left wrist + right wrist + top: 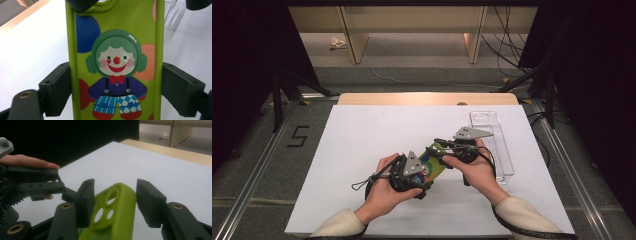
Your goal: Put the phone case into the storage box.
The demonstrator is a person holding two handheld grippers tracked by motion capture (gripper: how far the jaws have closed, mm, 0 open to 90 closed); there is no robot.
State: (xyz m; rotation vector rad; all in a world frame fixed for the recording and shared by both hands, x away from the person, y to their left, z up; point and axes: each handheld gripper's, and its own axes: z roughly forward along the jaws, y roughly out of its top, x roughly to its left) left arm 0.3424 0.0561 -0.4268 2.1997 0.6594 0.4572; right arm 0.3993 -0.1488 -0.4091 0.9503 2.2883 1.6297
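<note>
A lime-green phone case (117,22) with a clown picture is clamped across its long edges by my left gripper (116,87), both pads pressed against its sides. In the high view the case (433,164) sits between the two hands, just above the white mat. My right gripper (116,195) straddles the camera-hole end of the case (120,195). Its left pad is at the case's edge and its right pad sits just beside the corner, without a clear squeeze. In the high view the left gripper (426,174) comes from the lower left and the right gripper (438,150) from the right.
A clear plastic tray (484,120) lies on the white mat (362,145) just behind the right hand. The mat covers a wooden table (427,98). Dark stands and cables flank the table on both sides.
</note>
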